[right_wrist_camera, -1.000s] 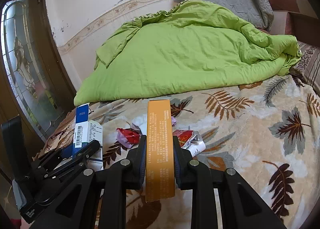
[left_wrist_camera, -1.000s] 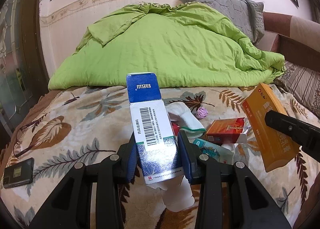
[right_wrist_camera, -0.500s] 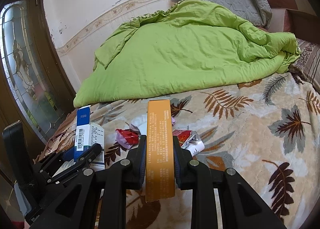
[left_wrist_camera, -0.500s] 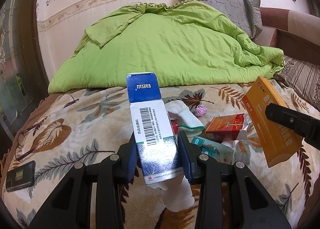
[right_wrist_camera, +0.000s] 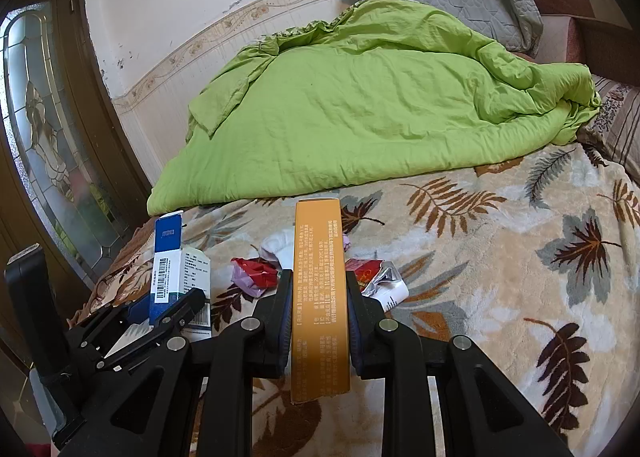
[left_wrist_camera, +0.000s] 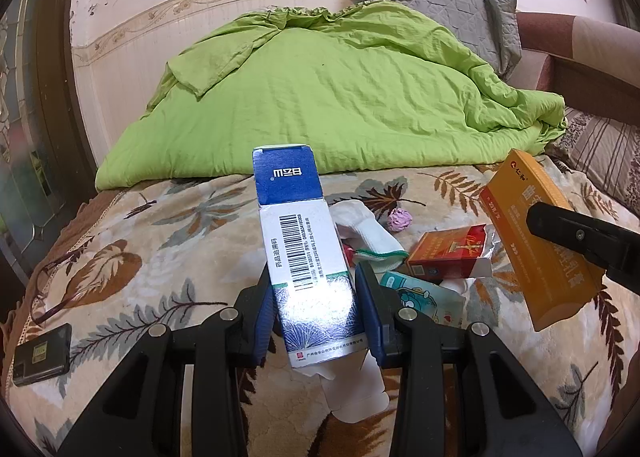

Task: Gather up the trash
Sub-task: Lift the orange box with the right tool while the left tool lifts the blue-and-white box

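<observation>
Our left gripper (left_wrist_camera: pixel 316 297) clamps a tall blue-and-white cardboard carton (left_wrist_camera: pixel 306 253) (barcode up, bottom flap open); our right gripper (right_wrist_camera: pixel 319 313) pinches a slim orange cardboard box (right_wrist_camera: pixel 320 297), both above the leaf-patterned blanket (right_wrist_camera: pixel 500 257) strewn with wrappers.

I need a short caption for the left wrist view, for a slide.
Left gripper holds a blue-and-white box above trash on the leaf-patterned blanket.
</observation>
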Demonstrator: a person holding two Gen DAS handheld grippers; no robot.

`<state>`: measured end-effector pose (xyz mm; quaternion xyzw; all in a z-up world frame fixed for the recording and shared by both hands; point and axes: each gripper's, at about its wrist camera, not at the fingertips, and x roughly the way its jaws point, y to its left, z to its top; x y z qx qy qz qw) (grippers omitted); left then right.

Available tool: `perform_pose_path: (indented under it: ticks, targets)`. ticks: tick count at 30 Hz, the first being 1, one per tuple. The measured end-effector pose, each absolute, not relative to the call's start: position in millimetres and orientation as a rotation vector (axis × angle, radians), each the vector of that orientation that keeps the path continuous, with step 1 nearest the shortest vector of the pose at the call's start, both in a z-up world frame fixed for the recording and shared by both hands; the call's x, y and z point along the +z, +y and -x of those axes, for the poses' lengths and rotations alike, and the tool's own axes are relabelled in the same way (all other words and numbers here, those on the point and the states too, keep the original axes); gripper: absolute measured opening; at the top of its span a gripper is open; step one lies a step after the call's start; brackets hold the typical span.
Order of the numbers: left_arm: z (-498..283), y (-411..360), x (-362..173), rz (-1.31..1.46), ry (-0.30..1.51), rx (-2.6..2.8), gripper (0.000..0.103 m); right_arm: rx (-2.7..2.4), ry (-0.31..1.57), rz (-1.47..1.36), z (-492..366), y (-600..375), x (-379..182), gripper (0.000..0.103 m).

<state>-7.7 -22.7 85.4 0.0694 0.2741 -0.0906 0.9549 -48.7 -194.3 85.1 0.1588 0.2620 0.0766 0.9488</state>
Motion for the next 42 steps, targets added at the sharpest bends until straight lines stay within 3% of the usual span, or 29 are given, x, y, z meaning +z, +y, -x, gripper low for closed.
perform_pose_path:
  ticks: [42]
  targets:
    - [11.7,-27.9,85.9,-0.142,0.548,-0.184,0.037,0.154,0.531,-0.34,49.0,-195.8,82.9,0.025]
